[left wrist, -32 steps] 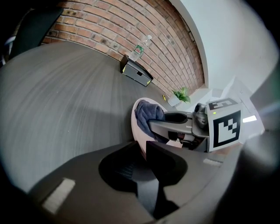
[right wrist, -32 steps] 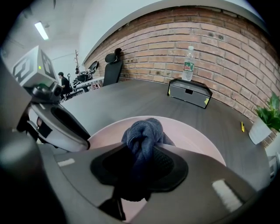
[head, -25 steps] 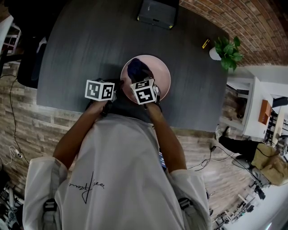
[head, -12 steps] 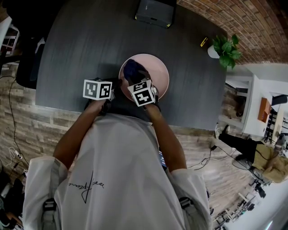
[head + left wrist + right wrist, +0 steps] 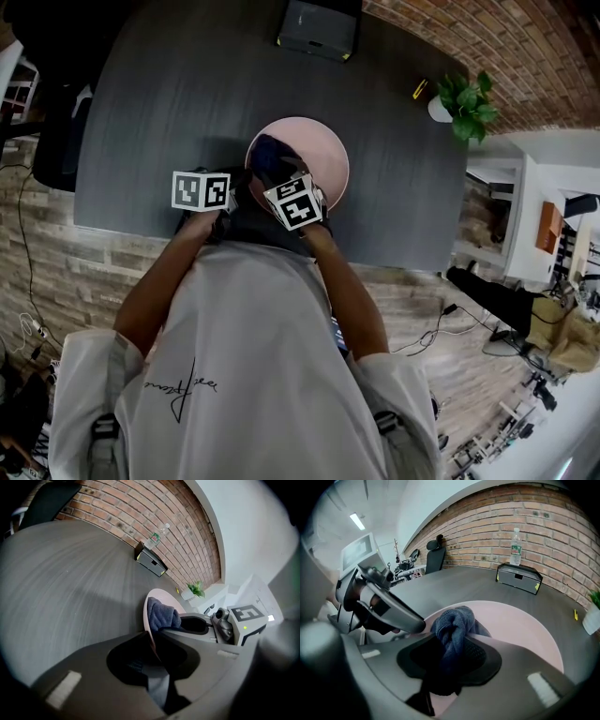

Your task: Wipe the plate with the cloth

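Sliding toward the left edge of the pink plate (image 5: 520, 625), the blue cloth (image 5: 454, 620) pinched in the right gripper (image 5: 450, 654) is advancing the wipe, while the left gripper (image 5: 152, 641) has just been closing its jaws tighter on the plate's rim.

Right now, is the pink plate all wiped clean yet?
Not yet, it seems. Done: the left gripper, whose jaws have just been closing, pinches the round pink plate by its near rim, and the right gripper clamps the bunched dark blue cloth. In hand: the cloth sits over the plate's left part. Left: the bare right side; cleanliness can't be judged.
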`<state>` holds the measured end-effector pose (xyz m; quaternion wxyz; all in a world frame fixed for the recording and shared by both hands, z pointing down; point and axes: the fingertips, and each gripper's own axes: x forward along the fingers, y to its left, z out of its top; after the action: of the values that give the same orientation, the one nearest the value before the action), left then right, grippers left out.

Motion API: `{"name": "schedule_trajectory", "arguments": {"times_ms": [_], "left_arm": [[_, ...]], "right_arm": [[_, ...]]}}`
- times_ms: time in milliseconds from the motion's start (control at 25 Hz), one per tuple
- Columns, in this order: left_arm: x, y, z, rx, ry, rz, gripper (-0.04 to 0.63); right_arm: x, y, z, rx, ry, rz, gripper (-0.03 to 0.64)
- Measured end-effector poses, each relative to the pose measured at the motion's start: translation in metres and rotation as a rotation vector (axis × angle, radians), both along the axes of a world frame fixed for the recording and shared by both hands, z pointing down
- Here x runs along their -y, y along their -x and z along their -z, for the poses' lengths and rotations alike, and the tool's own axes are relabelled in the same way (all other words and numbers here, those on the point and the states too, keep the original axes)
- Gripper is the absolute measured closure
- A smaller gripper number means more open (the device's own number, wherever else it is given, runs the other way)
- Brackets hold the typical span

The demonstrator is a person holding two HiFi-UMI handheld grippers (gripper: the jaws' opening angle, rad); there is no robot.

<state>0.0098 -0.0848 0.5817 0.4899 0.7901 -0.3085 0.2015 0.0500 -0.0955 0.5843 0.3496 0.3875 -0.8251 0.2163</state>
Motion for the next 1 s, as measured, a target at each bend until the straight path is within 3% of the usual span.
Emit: {"name": "schedule_trajectory", "arguments": {"times_ms": [1000], "left_arm": [[-0.001,-0.001,0.0,0.006,-0.007,-0.011,0.529]], "right_arm": [[-0.029,0.007,-0.002,0.063,0.09,-0.001,0.482]]}}
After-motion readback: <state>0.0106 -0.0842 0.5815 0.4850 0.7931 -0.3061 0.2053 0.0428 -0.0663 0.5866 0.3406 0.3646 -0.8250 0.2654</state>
